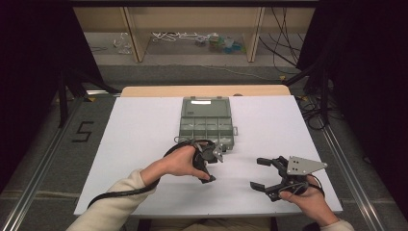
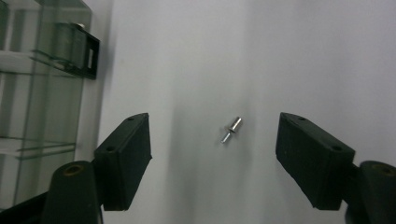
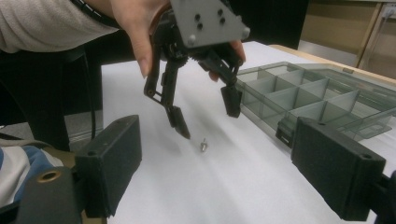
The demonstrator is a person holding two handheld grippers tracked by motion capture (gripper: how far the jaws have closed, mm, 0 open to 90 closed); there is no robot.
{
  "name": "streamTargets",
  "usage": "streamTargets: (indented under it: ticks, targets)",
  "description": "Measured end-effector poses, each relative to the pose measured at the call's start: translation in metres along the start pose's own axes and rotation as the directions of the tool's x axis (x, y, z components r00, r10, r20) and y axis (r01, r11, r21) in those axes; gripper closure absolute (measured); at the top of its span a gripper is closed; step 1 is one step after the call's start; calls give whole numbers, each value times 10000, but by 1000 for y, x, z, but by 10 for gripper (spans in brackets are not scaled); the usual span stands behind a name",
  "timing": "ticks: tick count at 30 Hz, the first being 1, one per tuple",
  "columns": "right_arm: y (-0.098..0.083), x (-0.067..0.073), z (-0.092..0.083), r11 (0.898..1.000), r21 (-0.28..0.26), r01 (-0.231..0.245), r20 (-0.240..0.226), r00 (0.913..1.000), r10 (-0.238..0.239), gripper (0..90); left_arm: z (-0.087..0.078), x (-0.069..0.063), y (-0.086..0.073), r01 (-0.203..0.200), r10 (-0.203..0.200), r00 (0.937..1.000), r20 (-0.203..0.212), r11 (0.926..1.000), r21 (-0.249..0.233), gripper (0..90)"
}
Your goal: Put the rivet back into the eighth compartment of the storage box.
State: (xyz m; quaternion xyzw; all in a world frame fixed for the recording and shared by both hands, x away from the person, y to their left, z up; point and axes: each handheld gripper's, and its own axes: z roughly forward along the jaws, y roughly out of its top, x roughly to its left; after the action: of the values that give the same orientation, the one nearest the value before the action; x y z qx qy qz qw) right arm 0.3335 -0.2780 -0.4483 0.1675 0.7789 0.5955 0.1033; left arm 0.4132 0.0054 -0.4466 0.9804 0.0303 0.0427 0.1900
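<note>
White tabletop (image 1: 144,144) seen from above, with a grey-green compartment organizer box (image 1: 206,121) lying open near its far middle edge, lid folded back away from the person. Its visible compartments look empty, and a black latch (image 2: 87,51) sits on its near rim.

The left gripper (image 1: 212,165), held in the person's left hand (image 1: 175,161), points downward just in front of the box's near right corner. Its fingers (image 2: 123,158) are spread wide and hold nothing. Between them, in the left gripper view, a small silver metal pin (image 2: 232,129) lies on the tabletop, clear of both fingers, somewhat nearer the right-hand one in that view. In the right gripper view the same pin (image 3: 203,145) rests just below and between the two lowered finger tips of the left gripper (image 3: 206,119), near the box's front edge (image 3: 299,105).

The right gripper (image 1: 258,173), held in the person's right hand (image 1: 308,197), rests low near the tabletop's near right edge, well apart from the box. Its fingers (image 3: 109,161) are also wide open and empty, aimed toward the left gripper and the pin.
</note>
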Motion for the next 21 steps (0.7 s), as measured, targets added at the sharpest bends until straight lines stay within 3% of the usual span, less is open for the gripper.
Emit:
streamTargets:
  ticks: [5, 21]
  targets:
    - [0, 0, 0, 10000, 5, 12, 3, 10000, -12, 172, 6, -2, 2, -178, 171, 9997, 197, 9993, 323, 298]
    - [0, 0, 0, 10000, 0, 18, 7, 10000, -18, 172, 15, -1, 3, -164, 148, 9991, 390, 9990, 423, 329]
